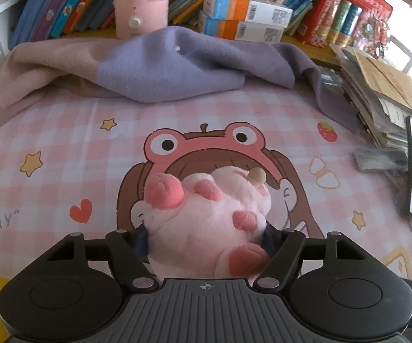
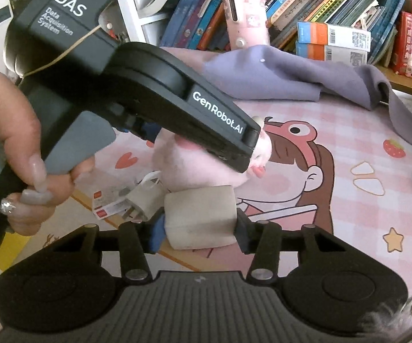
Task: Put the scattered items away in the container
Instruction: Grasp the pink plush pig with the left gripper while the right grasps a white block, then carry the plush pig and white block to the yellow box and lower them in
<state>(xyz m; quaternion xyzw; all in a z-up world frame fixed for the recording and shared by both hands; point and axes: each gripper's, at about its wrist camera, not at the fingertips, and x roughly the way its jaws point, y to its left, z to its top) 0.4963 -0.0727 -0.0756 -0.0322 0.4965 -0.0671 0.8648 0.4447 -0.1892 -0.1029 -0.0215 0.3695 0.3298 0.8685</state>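
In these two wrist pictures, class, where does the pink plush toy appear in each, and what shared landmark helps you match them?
Left wrist view: the pink plush toy sits low in the centre, between the left claw fingers.
Right wrist view: the toy lies at centre, partly hidden under the other claw's black body, behind the white charger block.
Shared landmark: the pink bottle against the books.

The plush toy (image 1: pixel 206 217) is pale pink with deeper pink spots. The sheet (image 1: pixel 63 143) is pink-and-white check printed with yellow stars, red hearts and a brown-haired cartoon girl. The blanket (image 1: pixel 171 65) is lavender; the charger (image 2: pixel 200 217) is off-white.
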